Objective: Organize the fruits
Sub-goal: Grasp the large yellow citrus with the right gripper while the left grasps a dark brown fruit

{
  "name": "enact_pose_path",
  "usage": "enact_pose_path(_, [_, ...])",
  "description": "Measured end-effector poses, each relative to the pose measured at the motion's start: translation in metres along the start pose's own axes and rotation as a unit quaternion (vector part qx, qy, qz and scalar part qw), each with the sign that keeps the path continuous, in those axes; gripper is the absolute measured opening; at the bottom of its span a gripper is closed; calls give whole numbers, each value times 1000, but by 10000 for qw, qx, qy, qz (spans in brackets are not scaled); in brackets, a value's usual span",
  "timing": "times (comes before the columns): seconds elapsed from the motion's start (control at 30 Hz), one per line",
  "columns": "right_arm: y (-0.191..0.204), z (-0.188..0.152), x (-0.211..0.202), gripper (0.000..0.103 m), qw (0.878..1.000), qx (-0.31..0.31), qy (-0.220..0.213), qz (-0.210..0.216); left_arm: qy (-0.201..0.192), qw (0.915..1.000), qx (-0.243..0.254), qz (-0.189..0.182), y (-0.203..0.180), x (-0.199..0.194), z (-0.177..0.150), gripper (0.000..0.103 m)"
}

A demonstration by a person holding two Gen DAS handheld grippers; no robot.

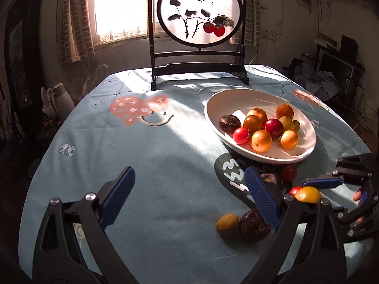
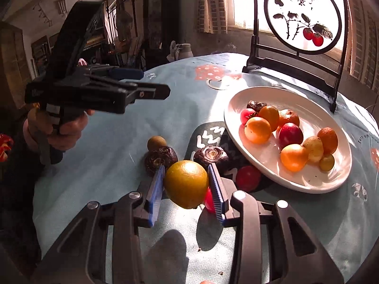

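Sunlit from the window behind a framed round screen [image 1: 200,11], the bench [image 1: 146,156] wears a pale blue printed cloth, and I work from it down to the small things; the white oval plate [image 2: 315,184] sits toward the right with a good heap of orange, red and yellow fruits already in it, so I judge the job well along, with a handful left loose on the cloth beside its near rim; my left claw [image 1: 189,196] stands spread wide and empty over bare cloth, with a small brown fruit [image 1: 227,224] and a dark wrinkled one [image 1: 253,224] close by its right finger; my right claw [image 2: 187,184] has its blue pads against either side of the yellow-orange fruit [image 2: 186,183], pinching it, while a small red fruit [image 2: 208,201] lies tucked just behind the right pad; I would hold the squeeze gentle, since the skin looks smooth and round and could squirt out sideways; then lift straight before swinging toward the plate, so the pad does not drag the red one or nudge the dark fruit [image 2: 212,156] ahead; I would set it into the bare near end of the plate, low, so it does not roll.
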State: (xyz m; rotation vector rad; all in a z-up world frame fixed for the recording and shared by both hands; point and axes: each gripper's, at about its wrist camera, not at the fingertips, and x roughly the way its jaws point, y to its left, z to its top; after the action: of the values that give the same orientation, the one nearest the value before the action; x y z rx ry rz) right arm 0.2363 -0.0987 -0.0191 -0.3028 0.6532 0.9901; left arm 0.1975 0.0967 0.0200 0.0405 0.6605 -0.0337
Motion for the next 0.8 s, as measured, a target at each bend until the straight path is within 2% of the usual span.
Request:
enact_pose_path(0.1, [-18,4,-14,38,9981,536,-243,204,6,9953,823,-513,-28,-7,-14,84])
enact_pose_path(0.2, [-34,5,-23,38,9946,945,-411,151,62,9864,1417,-828,-51,-9,-26,71])
enact_pose_path(0.27, [-40,5,-26,38,9930,1092,-450,66,153,9815,1667,-927,-62,-6,-31,60])
enact_pose_path(0.37, [-44,4,-26,38,9914,1234,-441,59,364,9759,1878,-1052,-72,2,-37,48])
enact_pose_path(0.47, [-43,3,-25,38,9916,1222,-414,21,564,9721,2004,-1080,-78,11,-42,43])
enact_pose_path(0.63, [-42,1,-27,38,9914,1234,-427,19,648,9718,2034,-998,-78,16,-43,43])
enact_pose_path(0.8, [-42,1,-27,38,9915,1242,-400,6,841,9696,2196,-672,-74,33,-41,44])
